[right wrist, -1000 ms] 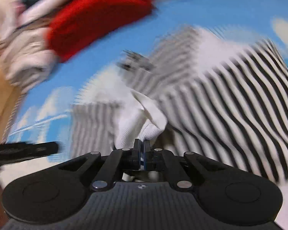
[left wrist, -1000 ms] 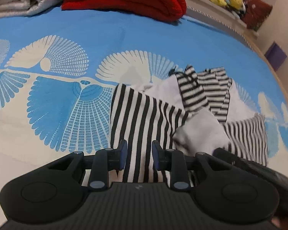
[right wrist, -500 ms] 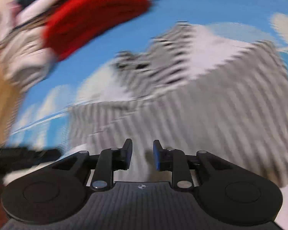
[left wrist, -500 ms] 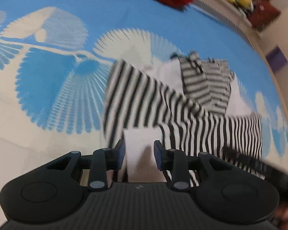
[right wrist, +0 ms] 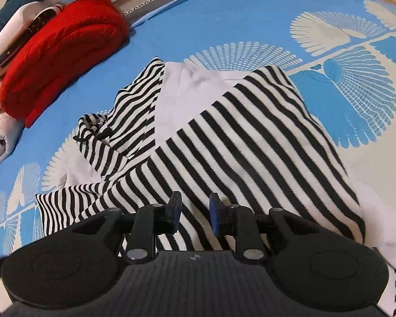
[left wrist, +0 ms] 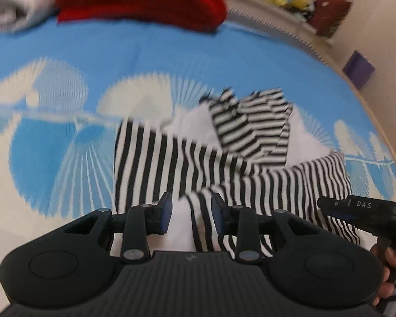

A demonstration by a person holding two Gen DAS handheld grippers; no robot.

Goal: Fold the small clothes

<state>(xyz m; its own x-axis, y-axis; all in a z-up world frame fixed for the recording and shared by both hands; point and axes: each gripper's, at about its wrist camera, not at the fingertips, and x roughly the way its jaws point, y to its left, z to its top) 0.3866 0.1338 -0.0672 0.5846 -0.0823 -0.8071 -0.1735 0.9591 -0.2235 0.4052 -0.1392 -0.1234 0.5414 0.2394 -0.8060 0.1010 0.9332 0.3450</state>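
Striped garment (right wrist: 224, 142) on blue bedspread (right wrist: 224, 21) | left tongs (left wrist: 189, 212) parted, empty | right tongs (right wrist: 194, 212) just opened, empty

Bare blue fan-patterned bedspread (right wrist: 224, 15) lies open around the striped black-and-white garment (right wrist: 237, 137). A folded red knitted sweater (right wrist: 60, 52) and pale folded laundry (left wrist: 10, 8) block the far edge.

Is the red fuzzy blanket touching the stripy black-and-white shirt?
Apart. The right wrist view shows blue sheet between the folded red fuzzy blanket and the black-and-white striped shirt.
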